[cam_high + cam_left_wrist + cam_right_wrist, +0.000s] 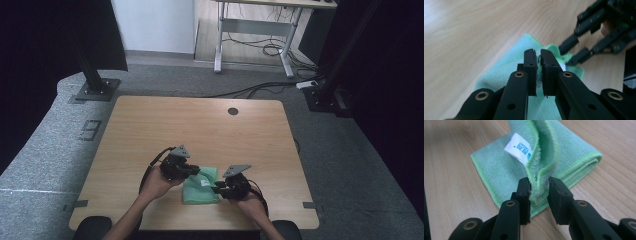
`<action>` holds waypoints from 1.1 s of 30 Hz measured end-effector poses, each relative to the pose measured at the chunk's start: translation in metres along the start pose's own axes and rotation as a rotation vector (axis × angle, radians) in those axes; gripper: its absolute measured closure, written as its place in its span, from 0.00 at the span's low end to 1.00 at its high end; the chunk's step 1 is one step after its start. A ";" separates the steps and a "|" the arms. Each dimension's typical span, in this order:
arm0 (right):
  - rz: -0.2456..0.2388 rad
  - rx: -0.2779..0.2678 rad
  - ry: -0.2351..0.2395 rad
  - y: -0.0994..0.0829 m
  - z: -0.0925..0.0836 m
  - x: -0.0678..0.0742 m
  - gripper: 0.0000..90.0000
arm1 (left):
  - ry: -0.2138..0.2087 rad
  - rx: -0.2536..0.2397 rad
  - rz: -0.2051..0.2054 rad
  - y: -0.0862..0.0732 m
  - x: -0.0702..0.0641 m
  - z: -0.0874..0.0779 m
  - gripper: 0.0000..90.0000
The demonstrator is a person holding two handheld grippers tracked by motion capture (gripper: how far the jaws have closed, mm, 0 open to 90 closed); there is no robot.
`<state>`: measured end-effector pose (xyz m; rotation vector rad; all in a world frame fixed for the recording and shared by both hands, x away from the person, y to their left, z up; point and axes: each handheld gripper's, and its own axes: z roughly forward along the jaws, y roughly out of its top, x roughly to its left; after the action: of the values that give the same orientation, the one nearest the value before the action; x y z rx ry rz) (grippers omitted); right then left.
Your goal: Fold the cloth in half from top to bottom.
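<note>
Green microfibre cloth (201, 186), folded, lies on the wooden desk (200, 125) at about 6 o'clock from the desk's centre, close to the near edge. A white label (519, 148) with blue print is sewn to it and stands up from a raised fold.

Left claw (196, 171) sits at the cloth's 10 o'clock corner in the high view. In the left gripper view its jaws are drawn almost together, with a thin ridge of green fabric pinched between the pads; grip confirmed. The person's left hand (159, 182) holds the unit from the 7 o'clock side.

Right claw (216, 187) is at the cloth's 3 o'clock edge in the high view. In the right gripper view a doubled hem of the cloth (541, 167) rises between its jaws. The left-hand pad touches the fabric; a slight gap shows beside the other pad, so the jaws stand partly apart and the hold looks loose at best. Whether that pad presses the fabric cannot be told for certain.

Both claws face each other across the cloth, near but not touching. The rest of the cloth lies flat on the desk.
</note>
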<state>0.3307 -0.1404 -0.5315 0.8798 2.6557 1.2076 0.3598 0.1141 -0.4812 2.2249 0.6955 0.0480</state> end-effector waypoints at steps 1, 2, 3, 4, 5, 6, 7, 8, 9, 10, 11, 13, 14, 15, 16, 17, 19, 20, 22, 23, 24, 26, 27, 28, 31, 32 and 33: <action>-0.001 -0.001 -0.002 0.000 -0.001 0.000 0.75 | -0.002 0.000 -0.001 -0.004 -0.001 -0.001 0.93; -0.002 -0.002 -0.007 0.000 -0.002 0.001 0.74 | -0.002 -0.001 -0.003 -0.008 -0.002 -0.003 0.93; -0.003 -0.004 -0.011 -0.001 -0.003 0.001 0.73 | -0.002 -0.001 -0.006 -0.011 -0.004 -0.004 0.93; -0.001 -0.007 -0.012 -0.001 -0.004 0.001 0.73 | -0.003 -0.001 -0.006 -0.014 -0.004 -0.005 0.93; 0.001 -0.007 -0.011 -0.002 -0.005 0.001 0.72 | -0.005 -0.001 -0.009 -0.017 -0.006 -0.006 0.92; 0.005 -0.009 -0.014 -0.003 -0.007 0.001 0.71 | -0.007 -0.004 -0.012 -0.021 -0.008 -0.007 0.92; 0.006 -0.009 -0.015 -0.004 -0.008 0.001 0.70 | -0.009 -0.002 -0.010 -0.023 -0.009 -0.007 0.92; 0.007 -0.008 -0.015 -0.005 -0.008 0.001 0.70 | -0.010 0.000 -0.012 -0.025 -0.011 -0.007 0.92; 0.010 -0.006 -0.015 -0.006 -0.009 0.001 0.69 | -0.011 0.004 -0.010 -0.029 -0.013 -0.007 0.92; 0.011 -0.003 -0.014 -0.008 -0.010 0.002 0.68 | -0.009 0.009 -0.008 -0.032 -0.015 -0.007 0.92; 0.014 -0.001 -0.014 -0.009 -0.011 0.002 0.67 | -0.009 0.009 -0.009 -0.035 -0.017 -0.006 0.91; 0.012 0.002 -0.013 -0.011 -0.012 0.003 0.65 | -0.006 0.017 -0.006 -0.042 -0.020 -0.005 0.91; 0.013 0.006 -0.012 -0.012 -0.013 0.003 0.64 | -0.003 0.017 -0.009 -0.045 -0.022 -0.005 0.90; 0.008 0.009 -0.011 -0.013 -0.014 0.003 0.62 | 0.000 0.018 -0.011 -0.047 -0.023 -0.005 0.89; 0.014 0.013 -0.010 -0.013 -0.014 0.003 0.61 | 0.001 0.017 -0.014 -0.050 -0.024 -0.004 0.88; 0.013 0.014 -0.009 -0.014 -0.015 0.003 0.60 | 0.001 0.020 -0.014 -0.053 -0.025 -0.004 0.87; 0.014 0.009 0.000 -0.014 -0.019 0.002 0.59 | 0.006 0.024 -0.018 -0.059 -0.027 -0.003 0.85; 0.015 0.000 0.006 -0.014 -0.020 0.002 0.59 | 0.008 0.024 -0.021 -0.062 -0.028 -0.002 0.84; 0.020 -0.015 0.011 -0.013 -0.024 0.002 0.59 | 0.007 0.023 -0.033 -0.068 -0.029 0.000 0.81; 0.022 -0.021 0.011 -0.012 -0.026 0.002 0.60 | 0.007 0.023 -0.037 -0.070 -0.029 0.000 0.80; 0.022 -0.027 0.009 -0.012 -0.027 0.002 0.60 | 0.007 0.022 -0.041 -0.072 -0.029 0.001 0.79; 0.020 -0.038 0.008 -0.009 -0.028 0.002 0.60 | 0.004 0.019 -0.047 -0.074 -0.029 0.002 0.76; 0.019 -0.042 0.010 -0.008 -0.028 0.002 0.60 | 0.005 0.020 -0.046 -0.074 -0.030 0.003 0.75; 0.018 -0.044 0.011 -0.007 -0.028 0.002 0.60 | 0.005 0.018 -0.046 -0.075 -0.030 0.004 0.73; 0.019 -0.053 0.017 -0.003 -0.027 0.004 0.62 | 0.006 0.013 -0.046 -0.076 -0.032 0.004 0.70; 0.017 -0.052 0.025 -0.002 -0.025 0.005 0.65 | 0.004 0.010 -0.047 -0.076 -0.033 0.004 0.68; 0.012 -0.051 0.032 -0.001 -0.023 0.007 0.68 | 0.003 0.007 -0.048 -0.077 -0.033 0.004 0.67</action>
<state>0.3171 -0.1524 -0.5155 0.8776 2.6346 1.2969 0.2968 0.1361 -0.5321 2.2143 0.7512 0.0256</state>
